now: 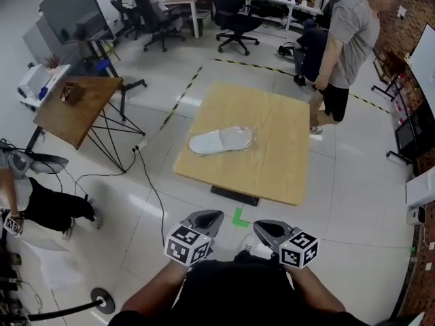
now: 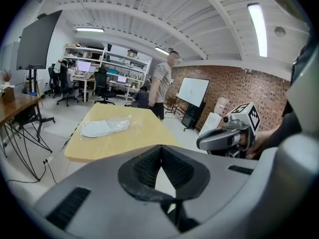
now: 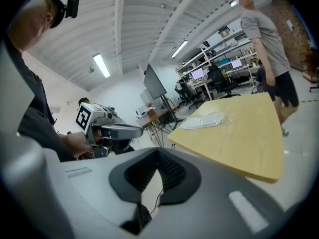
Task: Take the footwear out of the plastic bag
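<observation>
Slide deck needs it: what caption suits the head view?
Left claw and right claw shut, empty, short of the table bearing a bagged white slipper.

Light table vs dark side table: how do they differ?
The light table is pale wood and looks larger; the side table is darker brown. The light table carries the bagged slipper; the side table holds a small brown item. The side table stands on thin black crossed legs; the light table's support is mostly hidden. Both have flat wooden tops.

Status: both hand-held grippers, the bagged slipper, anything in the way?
Left hand-held gripper shut, empty; right hand-held gripper shut, empty. Slipper inside plastic bag on table, untouched, grippers short of it. Person standing at table's far corner; near edge unobstructed.
</observation>
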Demonstrator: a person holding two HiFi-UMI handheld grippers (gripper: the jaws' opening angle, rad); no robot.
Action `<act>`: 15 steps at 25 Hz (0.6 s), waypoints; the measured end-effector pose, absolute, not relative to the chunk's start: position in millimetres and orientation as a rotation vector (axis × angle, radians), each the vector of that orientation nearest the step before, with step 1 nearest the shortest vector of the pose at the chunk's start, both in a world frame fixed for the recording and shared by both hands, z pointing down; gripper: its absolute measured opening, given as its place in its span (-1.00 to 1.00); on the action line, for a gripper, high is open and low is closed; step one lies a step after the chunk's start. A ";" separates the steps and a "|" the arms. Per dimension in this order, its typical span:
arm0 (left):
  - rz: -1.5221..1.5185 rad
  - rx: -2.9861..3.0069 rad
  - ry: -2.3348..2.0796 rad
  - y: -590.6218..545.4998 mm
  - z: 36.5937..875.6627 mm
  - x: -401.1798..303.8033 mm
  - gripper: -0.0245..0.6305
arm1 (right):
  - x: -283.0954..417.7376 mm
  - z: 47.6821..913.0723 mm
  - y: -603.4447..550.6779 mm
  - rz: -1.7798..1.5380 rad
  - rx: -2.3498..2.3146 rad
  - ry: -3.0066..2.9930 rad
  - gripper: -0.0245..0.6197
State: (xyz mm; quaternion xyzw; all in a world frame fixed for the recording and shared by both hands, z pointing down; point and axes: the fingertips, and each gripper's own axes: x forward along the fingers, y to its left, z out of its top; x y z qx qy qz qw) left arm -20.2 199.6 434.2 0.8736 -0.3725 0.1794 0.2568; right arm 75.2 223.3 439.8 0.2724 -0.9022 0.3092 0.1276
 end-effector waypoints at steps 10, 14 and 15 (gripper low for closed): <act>0.560 2.380 -1.019 133.8 437.3 32.7 -0.90 | 106.9 446.3 136.2 0.938 0.711 -2.662 -0.92; 0.617 2.339 -1.001 117.7 456.5 19.6 -0.90 | 99.9 459.2 120.2 0.990 0.723 -2.624 -0.92; 0.615 2.334 -0.986 112.1 459.9 16.8 -0.90 | 96.4 463.4 115.8 1.002 0.726 -2.615 -0.92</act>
